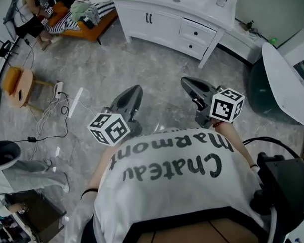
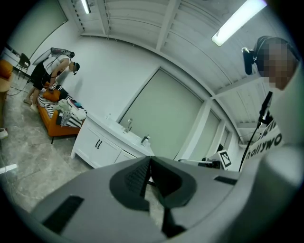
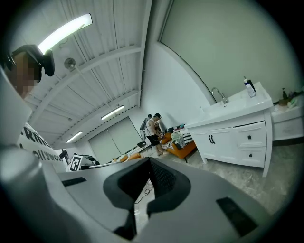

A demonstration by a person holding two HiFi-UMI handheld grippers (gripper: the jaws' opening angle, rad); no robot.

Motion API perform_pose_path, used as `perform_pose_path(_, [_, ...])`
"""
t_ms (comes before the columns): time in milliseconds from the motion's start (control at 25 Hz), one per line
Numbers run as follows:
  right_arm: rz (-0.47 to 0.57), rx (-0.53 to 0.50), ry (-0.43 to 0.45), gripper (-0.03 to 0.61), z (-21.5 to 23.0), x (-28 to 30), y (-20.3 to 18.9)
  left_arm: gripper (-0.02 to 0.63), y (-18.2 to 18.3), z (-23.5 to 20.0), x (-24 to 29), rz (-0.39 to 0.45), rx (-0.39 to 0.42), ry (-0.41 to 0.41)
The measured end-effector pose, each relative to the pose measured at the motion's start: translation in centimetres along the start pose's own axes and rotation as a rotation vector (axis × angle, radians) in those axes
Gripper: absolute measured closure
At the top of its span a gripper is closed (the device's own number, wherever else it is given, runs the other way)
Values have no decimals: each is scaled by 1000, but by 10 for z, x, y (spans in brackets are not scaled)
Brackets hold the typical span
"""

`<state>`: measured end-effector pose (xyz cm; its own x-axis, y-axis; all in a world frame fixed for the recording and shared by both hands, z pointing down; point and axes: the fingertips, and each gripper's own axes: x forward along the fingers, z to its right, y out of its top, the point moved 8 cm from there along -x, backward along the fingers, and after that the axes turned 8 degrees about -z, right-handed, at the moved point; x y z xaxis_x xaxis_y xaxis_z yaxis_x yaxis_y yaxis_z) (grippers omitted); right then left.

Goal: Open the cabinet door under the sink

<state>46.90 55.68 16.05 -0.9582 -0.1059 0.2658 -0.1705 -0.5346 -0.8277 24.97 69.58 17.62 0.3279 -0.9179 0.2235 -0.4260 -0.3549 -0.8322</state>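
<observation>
I count on my feed:
- Grippers, two: left gripper and right gripper.
- Marker cubes, two: left cube and right cube, one per gripper.
- Sink cabinet, one, with two door handles side by side and two drawers, upper drawer over lower drawer.
- Faucet, one.
- Bottle on the counter, one.
- Orange sofa, one.
- Wooden chair, one.

Studio-like mock home: white sink vanity; orange sofa; loose floor cables
</observation>
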Motion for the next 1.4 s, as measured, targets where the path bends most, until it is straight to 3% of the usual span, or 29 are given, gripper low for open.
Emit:
perform_pose_path(280, [-19,-2,-36,569,-5,32,-16,606,0,-28,-25,-15,129,81])
perform_pose_path(600, [-52,48,-59,569,1,37,-30,605,-4,-40,-33,-3,104,87])
perform_pose_path(720, [-44,72,-39,569,16,44,-21,605,3,-44,-22,-3,110,95])
perform_pose_path(1080, [-74,18,-2,569,55,86,22,606,36,-75,20,11,103,132])
perform_pose_path(1400, [-156,-56,15,569,115,126,73,606,64,-115,80,3,13,165])
